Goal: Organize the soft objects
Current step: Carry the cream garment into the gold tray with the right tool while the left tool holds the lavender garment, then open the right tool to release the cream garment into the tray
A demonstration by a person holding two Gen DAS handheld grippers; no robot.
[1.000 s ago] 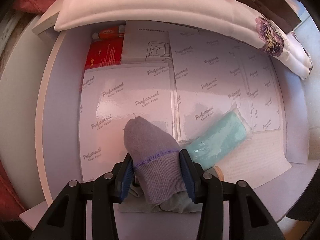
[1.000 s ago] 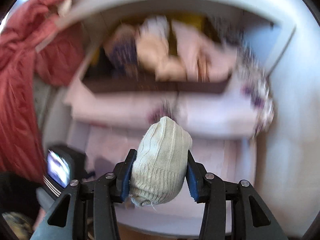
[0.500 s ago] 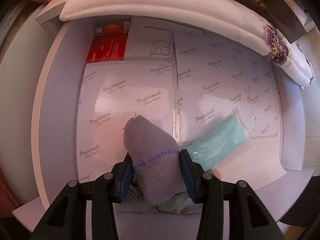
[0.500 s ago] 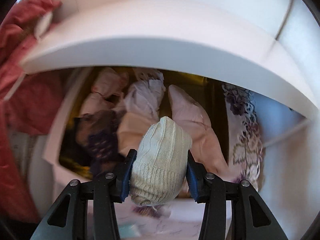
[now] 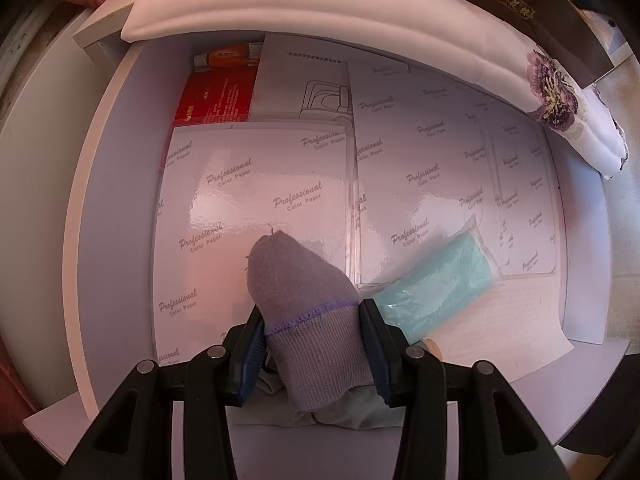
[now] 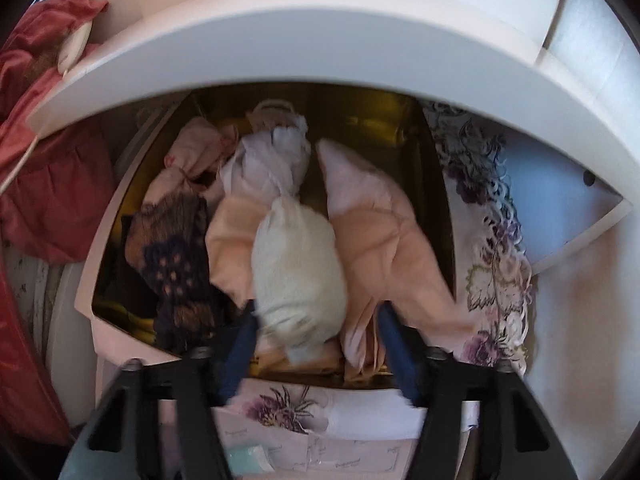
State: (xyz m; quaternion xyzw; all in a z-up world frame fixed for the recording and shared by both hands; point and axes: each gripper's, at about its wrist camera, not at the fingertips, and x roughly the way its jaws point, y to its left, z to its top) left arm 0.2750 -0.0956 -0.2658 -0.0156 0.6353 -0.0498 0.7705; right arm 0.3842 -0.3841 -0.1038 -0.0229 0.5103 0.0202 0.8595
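A white shelf [image 5: 100, 216] is carrying glossy printed paper packs [image 5: 256, 208] lying side by side, a red booklet [image 5: 216, 98] at the back corner, a line-drawn manual [image 5: 304, 80], and a wrapped teal packet [image 5: 436, 284] lying across loose sheets near the front edge.

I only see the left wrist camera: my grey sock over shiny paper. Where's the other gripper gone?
Observer: The right gripper points down into an open box of soft clothes.
Operator: Is it holding something?
Observer: A cream sock lies between its jaws, which are closing. There is a gap at one pad.
Operator: What's next to that sock?
Observer: A peach cloth lies right beside it, and a dark spotted cloth lies further along in the box.
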